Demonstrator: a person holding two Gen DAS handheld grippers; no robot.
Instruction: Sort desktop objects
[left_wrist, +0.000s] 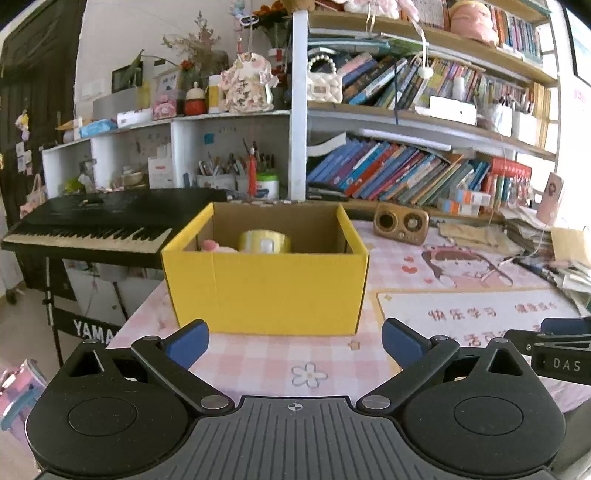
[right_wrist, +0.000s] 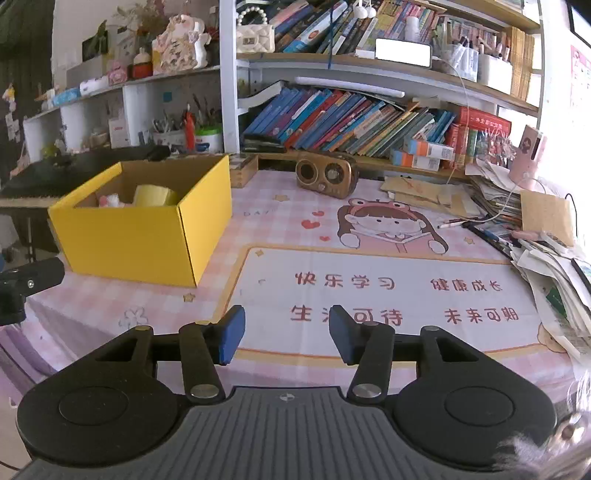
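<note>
A yellow cardboard box (left_wrist: 266, 291) stands on the pink checked desk mat (left_wrist: 266, 358), straight ahead of my left gripper (left_wrist: 295, 343), which is open wide and empty, just short of the box's near wall. Inside the box lie a yellow tape roll (left_wrist: 264, 242) and a pink soft toy (left_wrist: 216, 245). In the right wrist view the box (right_wrist: 144, 236) is at the left, with the tape roll (right_wrist: 155, 195) and the toy (right_wrist: 110, 201) inside. My right gripper (right_wrist: 286, 334) hovers over the mat's white printed panel (right_wrist: 388, 295), jaws partly apart with nothing between them.
A brown retro radio (right_wrist: 327, 177) sits at the back of the desk. Piled papers and pens (right_wrist: 546, 258) crowd the right edge. Bookshelves (right_wrist: 351, 122) rise behind. A black keyboard piano (left_wrist: 92, 225) stands left of the desk. The other gripper's black body (left_wrist: 561, 354) shows at the right.
</note>
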